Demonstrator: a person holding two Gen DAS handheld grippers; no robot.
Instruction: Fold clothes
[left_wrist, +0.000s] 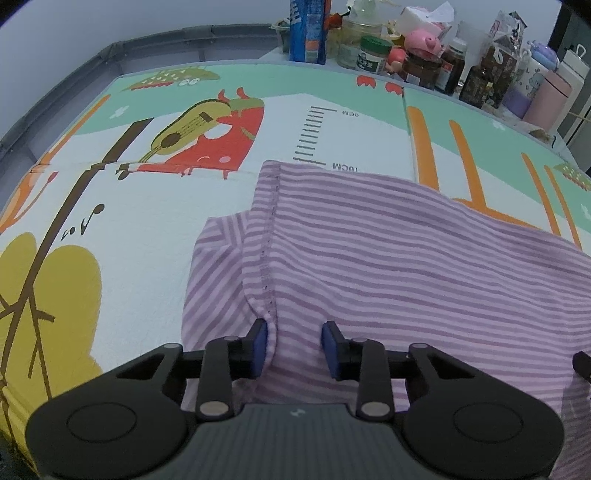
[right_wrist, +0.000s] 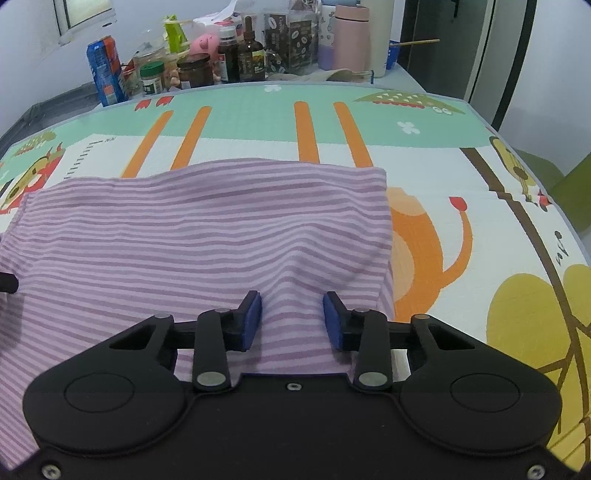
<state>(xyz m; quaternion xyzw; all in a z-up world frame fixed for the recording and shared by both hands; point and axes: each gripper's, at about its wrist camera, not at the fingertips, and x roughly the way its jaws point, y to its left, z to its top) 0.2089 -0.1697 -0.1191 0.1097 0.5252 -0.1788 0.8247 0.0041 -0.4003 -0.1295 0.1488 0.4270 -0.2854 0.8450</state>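
Striped garment (left_wrist: 388, 251) lies on the printed mat (left_wrist: 147, 229) toward the worktop's near edge; the mat's printed ruler reads "10CM". Left gripper (left_wrist: 294, 345) and right gripper (right_wrist: 292, 319) fingers each stand partly apart, cloth bunched between, pads touching it. Jars (right_wrist: 195, 70), bottles (right_wrist: 251, 55) and a blue packet (right_wrist: 105, 70) crowd the far edge, labels unreadable.

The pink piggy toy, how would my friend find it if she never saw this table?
Look past the cartoon play mat to the crowd of jars and bottles along the table's far edge. The pink pig toy sits behind a dark brown jar. It is the only thing there with a snout.
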